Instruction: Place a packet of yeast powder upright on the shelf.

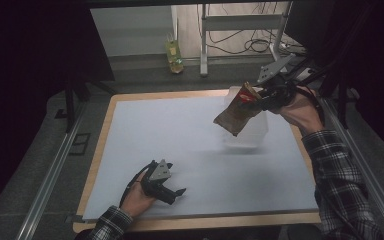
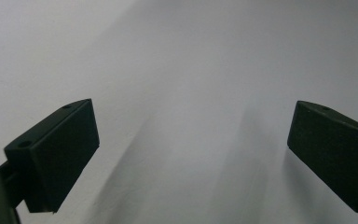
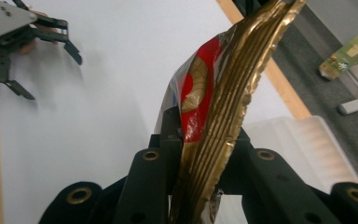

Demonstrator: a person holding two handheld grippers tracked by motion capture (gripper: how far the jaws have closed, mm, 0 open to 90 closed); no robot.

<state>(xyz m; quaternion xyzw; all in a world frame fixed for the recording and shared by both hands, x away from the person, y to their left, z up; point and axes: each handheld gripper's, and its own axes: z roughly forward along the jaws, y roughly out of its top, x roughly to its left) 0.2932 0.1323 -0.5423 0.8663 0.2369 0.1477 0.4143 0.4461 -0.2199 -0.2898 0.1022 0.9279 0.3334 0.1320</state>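
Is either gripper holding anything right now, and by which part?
The right gripper pinches a gold and red packet by its crimped top edge. The left gripper is open, holding nothing.

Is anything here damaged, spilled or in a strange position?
Nothing is spilled or broken. The right gripper holds a crinkled gold and red snack packet tilted in the air above a clear plastic container. The left gripper is open near the table.

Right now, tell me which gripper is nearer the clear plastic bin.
Right. The right gripper holds a gold snack bag just above the clear plastic bin; the left gripper rests open on the mat, nearer the front edge.
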